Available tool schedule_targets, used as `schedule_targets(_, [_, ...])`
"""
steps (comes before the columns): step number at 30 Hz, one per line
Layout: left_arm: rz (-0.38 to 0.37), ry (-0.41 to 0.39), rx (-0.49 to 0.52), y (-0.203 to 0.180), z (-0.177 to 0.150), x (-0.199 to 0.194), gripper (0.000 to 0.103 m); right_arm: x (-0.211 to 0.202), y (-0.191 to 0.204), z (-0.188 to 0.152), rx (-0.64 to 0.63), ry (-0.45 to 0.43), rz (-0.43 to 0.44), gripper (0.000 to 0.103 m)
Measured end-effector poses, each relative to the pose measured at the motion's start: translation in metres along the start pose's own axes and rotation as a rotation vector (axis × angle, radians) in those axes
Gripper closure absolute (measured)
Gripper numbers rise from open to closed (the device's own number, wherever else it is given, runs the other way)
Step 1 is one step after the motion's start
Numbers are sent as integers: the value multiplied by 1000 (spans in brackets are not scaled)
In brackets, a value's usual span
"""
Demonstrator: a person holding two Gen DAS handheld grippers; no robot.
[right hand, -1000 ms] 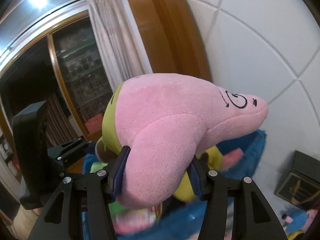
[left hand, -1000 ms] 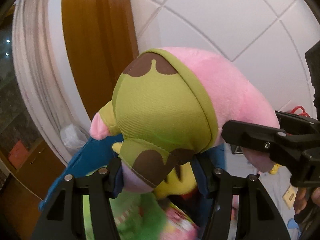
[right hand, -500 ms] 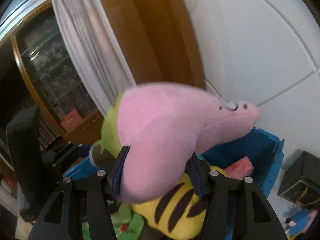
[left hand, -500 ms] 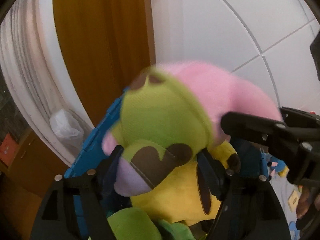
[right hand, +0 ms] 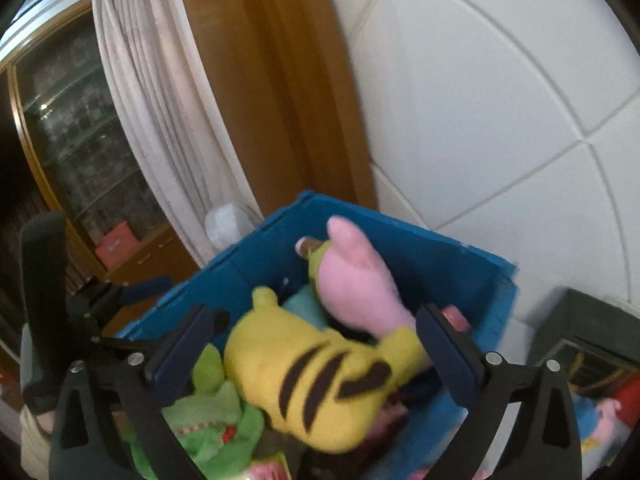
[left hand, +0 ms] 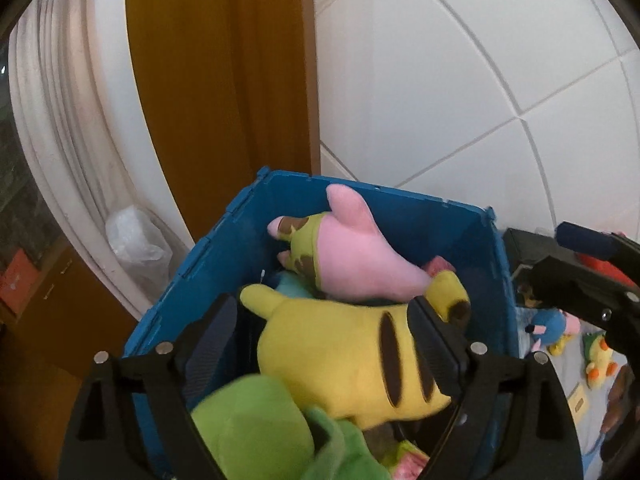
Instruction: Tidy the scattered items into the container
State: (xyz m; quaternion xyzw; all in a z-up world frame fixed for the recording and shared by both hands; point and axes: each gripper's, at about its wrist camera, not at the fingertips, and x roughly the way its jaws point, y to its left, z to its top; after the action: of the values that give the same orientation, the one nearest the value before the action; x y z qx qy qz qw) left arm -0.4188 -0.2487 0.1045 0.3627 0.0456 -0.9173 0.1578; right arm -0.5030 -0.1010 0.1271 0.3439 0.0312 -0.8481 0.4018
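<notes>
left gripper (left hand: 324, 344) and right gripper (right hand: 320, 344) – fingers apart, empty; pink starfish plush (left hand: 356, 256) lies beyond the fingertips inside the blue crate (left hand: 224, 256) – on the yellow plush (left hand: 344, 356).

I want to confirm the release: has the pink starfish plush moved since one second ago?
Yes. The pink starfish plush left both open jaws and dropped into the blue crate, now lying near its far wall.

One blue bin (left hand: 400, 208), three plush toys inside (pink (left hand: 356, 256), yellow (left hand: 340, 352), green (left hand: 256, 428))
</notes>
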Motion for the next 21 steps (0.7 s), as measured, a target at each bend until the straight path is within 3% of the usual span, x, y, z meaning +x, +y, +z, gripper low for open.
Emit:
schedule_targets(8, [-25,-28,-2,-38,-44,-71,13,-97,1,-61,-6,-48,-86,0])
schedule_targets(13, [-74,-78,6,-79,-100,-130,13,-163,-3,-125,-15,-58,-150,0])
schedule_targets(17, [-120,-119,-14,-110,-155,-180,1,-217,-11,-189,-1,-60,-152,0])
schedule_targets(21, [-100,-169,35,-140,-204,-217,1,-258,-16,-242,23,-73,-168,0])
